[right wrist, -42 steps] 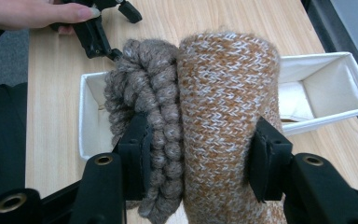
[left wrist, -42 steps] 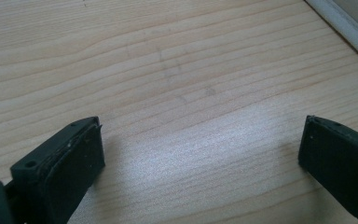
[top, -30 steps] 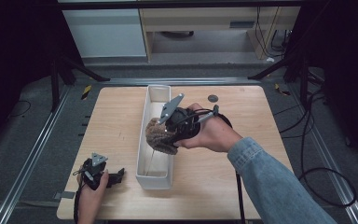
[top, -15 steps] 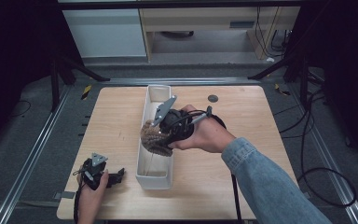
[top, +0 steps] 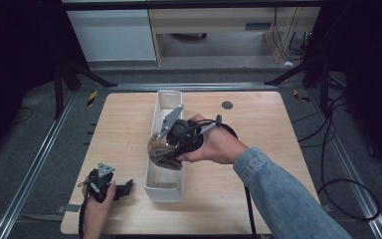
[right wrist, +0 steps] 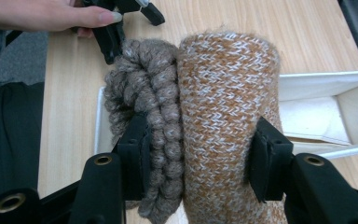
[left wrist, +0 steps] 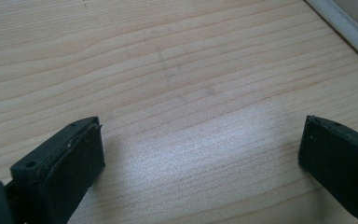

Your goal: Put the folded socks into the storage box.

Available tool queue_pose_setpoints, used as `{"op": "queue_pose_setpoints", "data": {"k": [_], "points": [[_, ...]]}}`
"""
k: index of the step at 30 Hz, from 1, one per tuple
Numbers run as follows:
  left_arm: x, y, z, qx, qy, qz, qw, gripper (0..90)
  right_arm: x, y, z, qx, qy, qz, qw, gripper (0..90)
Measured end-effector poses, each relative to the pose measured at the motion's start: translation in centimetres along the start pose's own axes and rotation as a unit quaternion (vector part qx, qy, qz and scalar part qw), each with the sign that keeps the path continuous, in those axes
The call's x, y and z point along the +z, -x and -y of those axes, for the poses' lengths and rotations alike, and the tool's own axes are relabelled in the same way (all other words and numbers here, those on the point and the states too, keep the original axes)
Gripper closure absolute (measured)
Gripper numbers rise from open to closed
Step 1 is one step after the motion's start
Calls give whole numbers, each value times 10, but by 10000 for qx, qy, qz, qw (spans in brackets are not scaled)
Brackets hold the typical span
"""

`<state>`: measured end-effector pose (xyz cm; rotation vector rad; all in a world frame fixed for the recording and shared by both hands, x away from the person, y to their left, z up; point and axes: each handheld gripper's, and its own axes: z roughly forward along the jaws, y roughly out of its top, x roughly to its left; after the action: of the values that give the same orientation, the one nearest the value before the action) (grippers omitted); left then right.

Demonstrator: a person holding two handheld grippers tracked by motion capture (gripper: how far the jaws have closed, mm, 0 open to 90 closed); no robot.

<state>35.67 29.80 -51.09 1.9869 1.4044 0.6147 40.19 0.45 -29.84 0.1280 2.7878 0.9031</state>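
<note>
Knitted bundle (right wrist: 200, 126): brown-and-white wool roll with a grey-brown ribbed cuff, clamped in the right gripper (top: 171, 144) and held over the middle of the long white bin (top: 165, 172).
Surface: pale wooden table (top: 258, 124) set on a grey floor, metal rails (top: 35, 164) running along both sides; one small dark disc (top: 227, 105) lies near the far edge.
Room: dark surroundings, a white cabinet (top: 112, 35) and a wooden shelf unit (top: 219, 25) beyond the table, cables (top: 338, 149) trailing on the right.
Right hand (top: 219, 147): reaches in from the right with a denim sleeve (top: 283, 194), gripper turned toward the bin, both jaws pressed into the wool from opposite sides.
Left gripper (top: 110, 186): rests low at the near left corner of the table, held by the left hand (top: 97, 209); in the left gripper view its jaws stand wide apart over bare wood, gripping nothing.
Bin: runs lengthwise away from the person, its near end just right of the left gripper, its visible inside showing white floor.
Open room: broad bare wood on both sides of the bin, widest to the right and far right.
</note>
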Motion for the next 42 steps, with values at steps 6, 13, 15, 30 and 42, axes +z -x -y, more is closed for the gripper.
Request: {"op": "queue_pose_setpoints", "data": {"k": [6, 13, 15, 30, 42], "points": [[0, 0, 0, -2, 1, -1, 10000, 0, 4, -1, 0, 0, -3, -137, 9999, 489], [0, 0, 0, -4, 3, -1, 10000, 0, 13, -4, 0, -31, -130, -292, 9995, 488], [0, 0, 0, 3, -3, 0, 10000, 0, 15, -6, 1, -23, -204, -334, 9992, 487], [0, 0, 0, 17, -17, 4, 10000, 0, 26, -11, 0, -66, -441, -511, 9977, 485], [0, 0, 0, 18, -18, 3, 10000, 0, 29, -13, -4, -70, -539, -599, 9967, 485]]}}
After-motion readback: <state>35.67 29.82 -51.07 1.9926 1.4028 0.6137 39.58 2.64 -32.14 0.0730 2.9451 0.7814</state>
